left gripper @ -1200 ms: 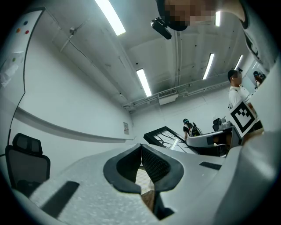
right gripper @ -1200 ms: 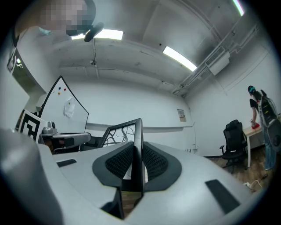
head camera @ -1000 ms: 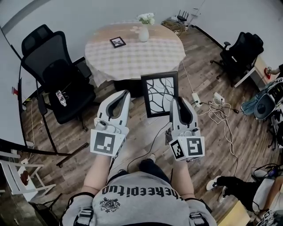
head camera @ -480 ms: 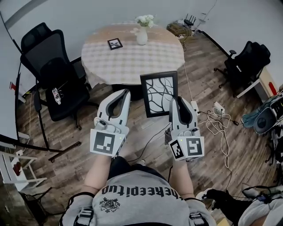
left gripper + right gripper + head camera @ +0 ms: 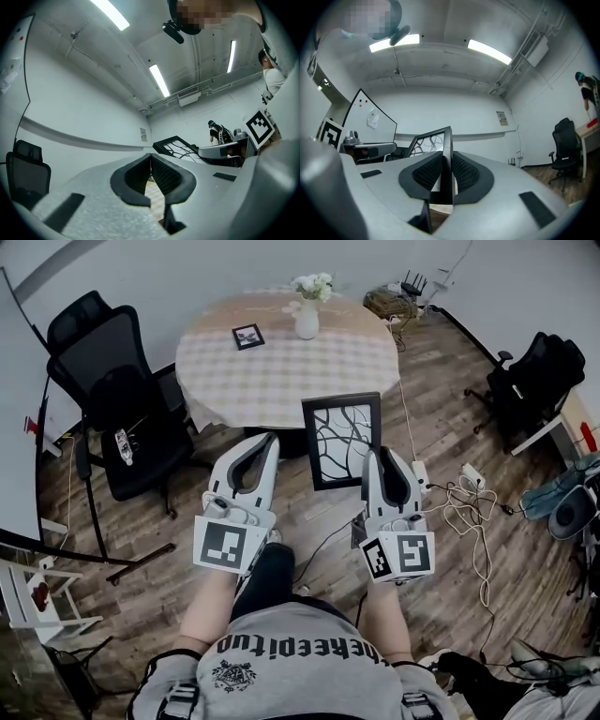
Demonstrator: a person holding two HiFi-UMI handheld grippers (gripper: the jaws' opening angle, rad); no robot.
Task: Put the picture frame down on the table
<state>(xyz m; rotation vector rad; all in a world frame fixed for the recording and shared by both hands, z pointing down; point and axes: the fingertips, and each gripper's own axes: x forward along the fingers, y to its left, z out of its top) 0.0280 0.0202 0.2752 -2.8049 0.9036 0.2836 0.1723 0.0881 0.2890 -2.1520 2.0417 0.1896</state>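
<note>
The person stood short of the round table (image 5: 281, 371) with both grippers held out in front. The right gripper (image 5: 379, 456) had its jaws clamped on the right edge of the black picture frame (image 5: 342, 440), which hung upright in the air by the table's near edge, not on the tabletop. The left gripper (image 5: 266, 441) was just beside the frame's left side without touching it, its jaws pressed together at the tips with nothing between them. A small photo frame (image 5: 247, 333) and a white vase of flowers (image 5: 307, 315) sat on the checked cloth. A black office chair (image 5: 112, 381) stood to the table's left.
</note>
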